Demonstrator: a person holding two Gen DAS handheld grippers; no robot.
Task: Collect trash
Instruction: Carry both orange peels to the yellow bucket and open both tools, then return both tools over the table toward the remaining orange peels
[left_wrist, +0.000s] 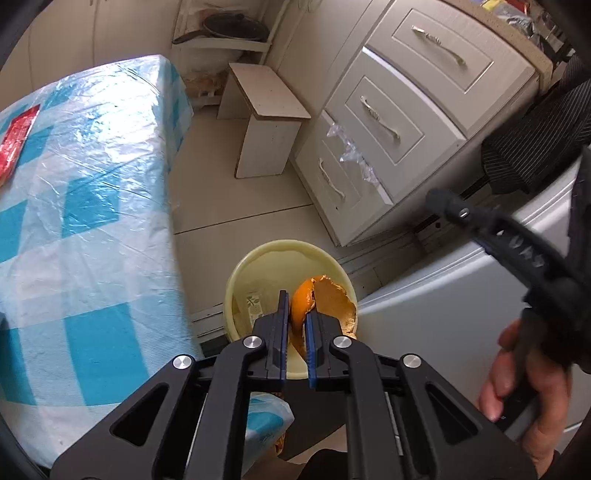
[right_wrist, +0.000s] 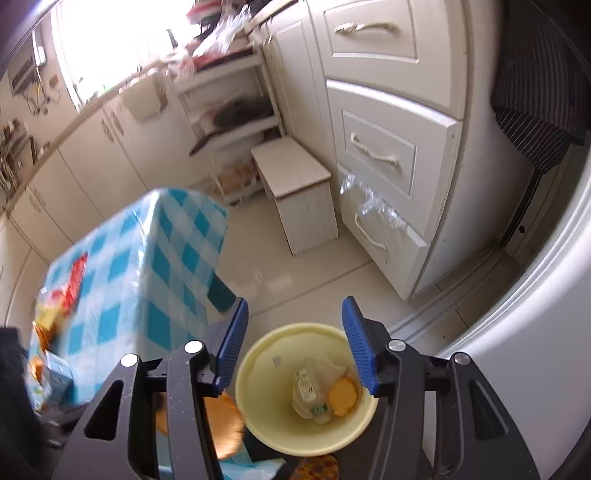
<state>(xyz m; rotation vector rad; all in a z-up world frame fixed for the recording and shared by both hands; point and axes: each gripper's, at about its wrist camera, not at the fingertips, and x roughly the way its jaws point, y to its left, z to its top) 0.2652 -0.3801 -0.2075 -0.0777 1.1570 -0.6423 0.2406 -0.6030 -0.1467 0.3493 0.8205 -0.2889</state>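
My left gripper (left_wrist: 295, 314) is shut on an orange peel (left_wrist: 325, 302) and holds it over the pale yellow trash bin (left_wrist: 266, 258) on the floor. My right gripper (right_wrist: 291, 332) is open and empty above the same bin (right_wrist: 258, 406), which holds a crumpled wrapper (right_wrist: 306, 391) and an orange piece (right_wrist: 343, 398). A blurred orange peel (right_wrist: 221, 424) shows beside the bin's left rim. A red wrapper (left_wrist: 14, 140) lies on the table with the blue checked cloth (left_wrist: 92, 221); it also shows in the right wrist view (right_wrist: 75, 280). The right gripper's handle (left_wrist: 498, 236) shows in the left wrist view.
A white stool (left_wrist: 266, 118) stands on the tiled floor past the bin. White drawers (left_wrist: 399, 122) are at the right, with clear plastic (left_wrist: 347, 151) caught in one. A white appliance (left_wrist: 461, 295) stands right of the bin. More trash (right_wrist: 48, 317) lies on the table's near left.
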